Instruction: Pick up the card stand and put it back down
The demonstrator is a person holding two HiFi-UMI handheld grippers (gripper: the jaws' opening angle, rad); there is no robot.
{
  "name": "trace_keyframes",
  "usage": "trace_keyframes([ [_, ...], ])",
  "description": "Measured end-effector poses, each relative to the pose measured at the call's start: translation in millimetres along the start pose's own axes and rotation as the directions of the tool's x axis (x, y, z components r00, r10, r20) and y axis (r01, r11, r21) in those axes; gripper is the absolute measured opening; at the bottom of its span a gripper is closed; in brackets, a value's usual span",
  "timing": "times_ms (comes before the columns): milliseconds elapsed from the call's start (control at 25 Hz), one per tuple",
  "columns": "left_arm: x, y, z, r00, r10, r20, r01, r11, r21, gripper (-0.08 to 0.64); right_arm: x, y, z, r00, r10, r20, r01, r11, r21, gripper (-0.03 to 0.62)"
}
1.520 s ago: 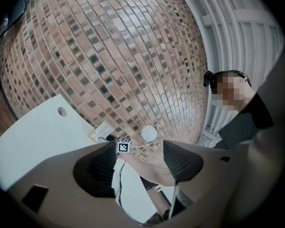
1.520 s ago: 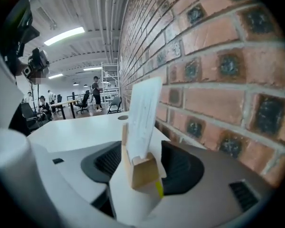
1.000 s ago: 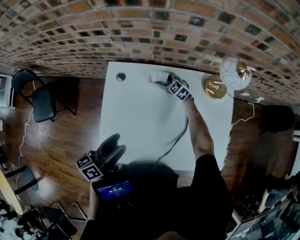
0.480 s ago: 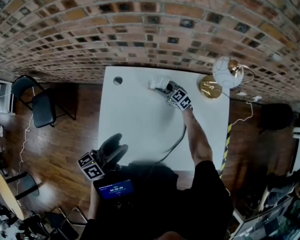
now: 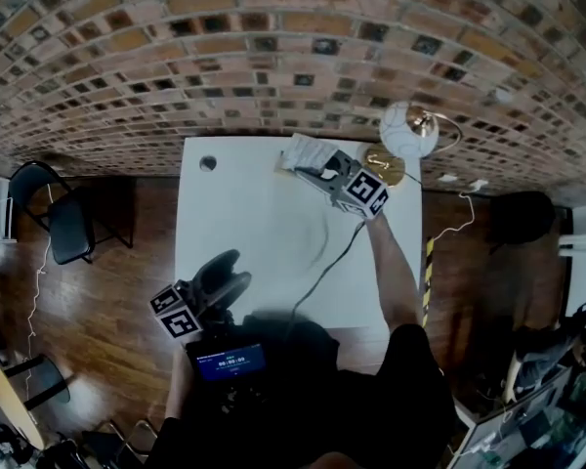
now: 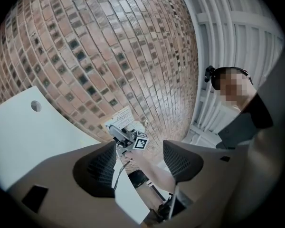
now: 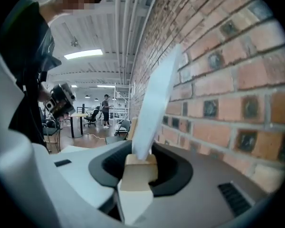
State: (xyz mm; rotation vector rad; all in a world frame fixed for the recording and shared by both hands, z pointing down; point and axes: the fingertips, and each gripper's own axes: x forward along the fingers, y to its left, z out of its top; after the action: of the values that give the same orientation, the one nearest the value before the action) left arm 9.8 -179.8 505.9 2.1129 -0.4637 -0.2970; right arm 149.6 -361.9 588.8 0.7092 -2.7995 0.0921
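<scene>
The card stand is a small wooden block (image 7: 138,171) with a white card (image 7: 156,99) standing in its slot. My right gripper (image 7: 140,167) is shut on the block; its jaws have just been closing with the block between them. In the head view the right gripper (image 5: 319,172) holds the stand and card (image 5: 301,152) up above the far edge of the white table (image 5: 254,242), close to the brick wall. My left gripper (image 5: 230,274) hovers at the table's near left corner, jaws open with nothing between them. In the left gripper view (image 6: 140,158) the card (image 6: 119,118) shows far off.
A lamp with a white globe (image 5: 407,129) and a brass base (image 5: 383,167) stands at the table's far right corner. A round cable hole (image 5: 208,163) is at the far left. A black cable (image 5: 322,274) trails across the table. A black chair (image 5: 51,223) stands on the wood floor at left.
The right gripper has lifted the card stand off the table, so it looks larger and nearer the camera. The left gripper has shifted slightly.
</scene>
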Motion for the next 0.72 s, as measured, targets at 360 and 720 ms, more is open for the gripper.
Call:
trace_keyframes([
  [360,27.2,-28.4,-10.1,0.998,-0.065,-0.025,0.066,0.997,0.044,0.298,-43.8,35.0,74.0,0.997,0.076,-0.035,-0.076,0.997,-0.004,0.150],
  [720,34.5,-49.0,-21.0,0.998,-0.063,-0.032,0.066,0.994,0.085,0.298,-53.4,77.2,96.3,0.985,0.171,-0.023,-0.171,0.985,0.007,0.150],
])
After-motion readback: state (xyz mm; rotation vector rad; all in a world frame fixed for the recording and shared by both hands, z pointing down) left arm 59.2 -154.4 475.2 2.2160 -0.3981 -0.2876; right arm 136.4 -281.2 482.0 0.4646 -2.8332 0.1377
